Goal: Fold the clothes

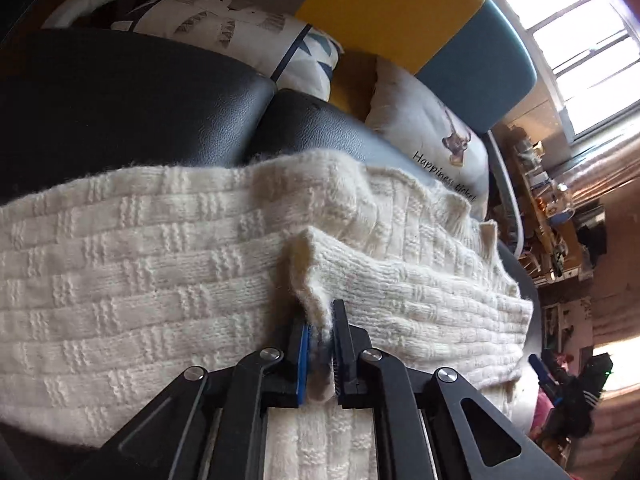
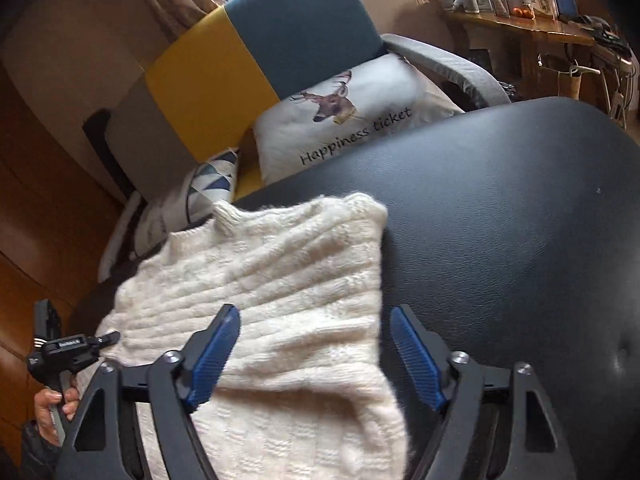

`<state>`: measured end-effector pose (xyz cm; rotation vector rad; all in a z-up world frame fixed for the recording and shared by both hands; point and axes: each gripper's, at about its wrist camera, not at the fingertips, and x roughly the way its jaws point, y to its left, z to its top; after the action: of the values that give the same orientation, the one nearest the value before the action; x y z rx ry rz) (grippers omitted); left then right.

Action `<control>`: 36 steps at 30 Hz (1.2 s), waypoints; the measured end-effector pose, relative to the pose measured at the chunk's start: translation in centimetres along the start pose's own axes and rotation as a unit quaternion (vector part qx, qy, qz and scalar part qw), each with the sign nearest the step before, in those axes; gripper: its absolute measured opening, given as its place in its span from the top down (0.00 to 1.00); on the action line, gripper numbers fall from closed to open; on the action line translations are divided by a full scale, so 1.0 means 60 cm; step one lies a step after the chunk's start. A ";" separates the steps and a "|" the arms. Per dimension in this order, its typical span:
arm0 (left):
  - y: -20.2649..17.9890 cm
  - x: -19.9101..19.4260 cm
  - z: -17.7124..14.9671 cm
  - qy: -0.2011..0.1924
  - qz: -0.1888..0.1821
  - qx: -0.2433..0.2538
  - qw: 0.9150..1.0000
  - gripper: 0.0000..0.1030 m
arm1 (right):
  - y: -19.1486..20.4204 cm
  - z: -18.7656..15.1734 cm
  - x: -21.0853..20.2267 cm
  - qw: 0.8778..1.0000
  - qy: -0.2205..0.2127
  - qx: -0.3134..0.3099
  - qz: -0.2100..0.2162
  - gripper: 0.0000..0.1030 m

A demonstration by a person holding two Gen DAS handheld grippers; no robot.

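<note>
A cream knitted sweater [image 1: 140, 280] lies spread over a black leather surface [image 1: 120, 100]. In the left wrist view my left gripper [image 1: 322, 320] is shut on a raised fold of the sweater's edge, which stands pinched up between the blue pads. In the right wrist view the same sweater [image 2: 260, 280] lies partly folded on the black surface [image 2: 500, 220]. My right gripper [image 2: 316, 316] hovers over its near right edge, open, with the blue pads [image 2: 416, 356] wide apart and nothing between them. The left gripper's body shows at the far left, held by a hand [image 2: 52, 408].
Behind the black surface stands a yellow and teal chair [image 2: 260, 60] with a white deer cushion [image 2: 352, 116] and a triangle-patterned cushion [image 2: 212, 180]. A cluttered wooden desk [image 2: 520, 28] stands at the right. A bright window [image 1: 580, 40] is on the far wall.
</note>
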<state>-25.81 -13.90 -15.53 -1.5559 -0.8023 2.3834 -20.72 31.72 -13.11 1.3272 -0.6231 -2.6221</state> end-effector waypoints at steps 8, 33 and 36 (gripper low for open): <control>-0.028 -0.003 0.005 -0.013 0.010 0.045 0.999 0.91 | -0.046 0.059 0.064 0.998 0.036 0.044 0.009 0.38; -0.028 -0.046 0.007 -0.109 0.076 0.046 0.990 0.85 | -0.028 0.103 0.053 0.995 0.040 -0.071 -0.050 0.71; -0.035 -0.086 0.002 -0.147 0.075 0.043 0.985 0.80 | -0.007 0.079 0.032 0.992 0.060 -0.107 -0.019 0.71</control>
<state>-23.99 -14.42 -10.30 -1.2924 -0.6419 2.7600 -25.62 32.92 -12.23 1.4270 -0.2927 -2.5294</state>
